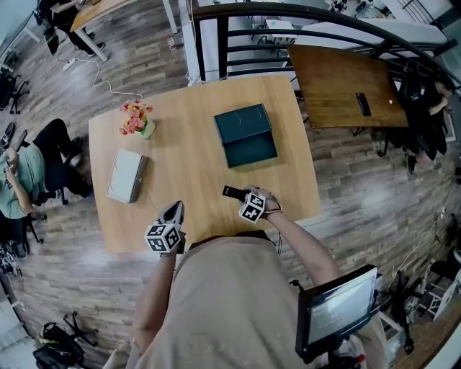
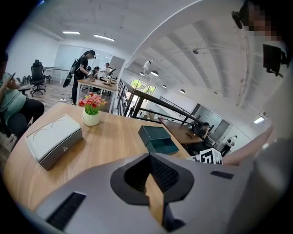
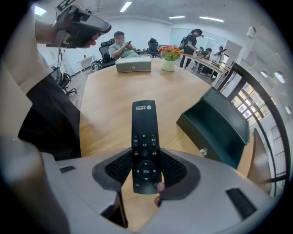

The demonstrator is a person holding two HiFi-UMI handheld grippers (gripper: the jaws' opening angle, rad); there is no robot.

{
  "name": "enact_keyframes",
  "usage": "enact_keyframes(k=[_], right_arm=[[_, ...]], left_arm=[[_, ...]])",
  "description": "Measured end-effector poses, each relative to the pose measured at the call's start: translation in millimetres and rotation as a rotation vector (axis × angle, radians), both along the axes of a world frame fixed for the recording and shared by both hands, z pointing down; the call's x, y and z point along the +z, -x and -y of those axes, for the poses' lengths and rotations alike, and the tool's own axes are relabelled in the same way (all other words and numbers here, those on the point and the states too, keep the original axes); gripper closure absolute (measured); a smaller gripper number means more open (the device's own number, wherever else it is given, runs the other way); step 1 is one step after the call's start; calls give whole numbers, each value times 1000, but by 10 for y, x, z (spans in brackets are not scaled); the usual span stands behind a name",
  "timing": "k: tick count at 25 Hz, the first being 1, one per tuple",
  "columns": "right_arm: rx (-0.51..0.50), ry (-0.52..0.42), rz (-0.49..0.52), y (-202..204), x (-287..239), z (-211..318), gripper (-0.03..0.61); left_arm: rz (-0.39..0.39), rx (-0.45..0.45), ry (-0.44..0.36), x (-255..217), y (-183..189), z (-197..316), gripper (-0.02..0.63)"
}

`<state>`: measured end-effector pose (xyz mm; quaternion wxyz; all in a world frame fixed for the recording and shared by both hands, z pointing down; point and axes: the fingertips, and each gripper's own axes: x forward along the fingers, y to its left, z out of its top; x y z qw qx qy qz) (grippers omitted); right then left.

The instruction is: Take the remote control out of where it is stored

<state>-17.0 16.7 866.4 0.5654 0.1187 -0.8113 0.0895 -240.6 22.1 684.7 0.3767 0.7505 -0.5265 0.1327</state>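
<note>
My right gripper (image 3: 145,171) is shut on the near end of a black remote control (image 3: 144,137), which points away over the wooden table (image 3: 105,105). In the head view the remote control (image 1: 233,192) sticks out to the left of the right gripper (image 1: 246,199), just in front of the dark green box (image 1: 245,135). That box (image 3: 215,128) stands with its lid up, to the right of the remote. My left gripper (image 2: 149,157) is shut with nothing in it, held near the table's front edge (image 1: 175,210).
A grey case (image 1: 127,175) lies at the table's left side, and a small pot of flowers (image 1: 137,119) stands behind it. A railing (image 1: 302,21) and a second table (image 1: 346,86) lie beyond. A seated person (image 1: 18,180) is to the left.
</note>
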Motion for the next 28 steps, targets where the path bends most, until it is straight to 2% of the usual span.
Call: enact_keyframes(k=[11, 18, 23, 28], right_arm=[[-79, 37, -52, 19, 400, -211, 394], [-170, 68, -75, 20, 581, -406, 394], [-243, 58, -120, -63, 733, -510, 393], [-281, 32, -122, -84, 799, -528, 393]], left_arm=[[9, -10, 30, 74, -142, -88, 611], [19, -20, 45, 72, -250, -163, 611], [13, -27, 68, 119, -384, -256, 611], [20, -59, 79, 113, -521, -291, 611]])
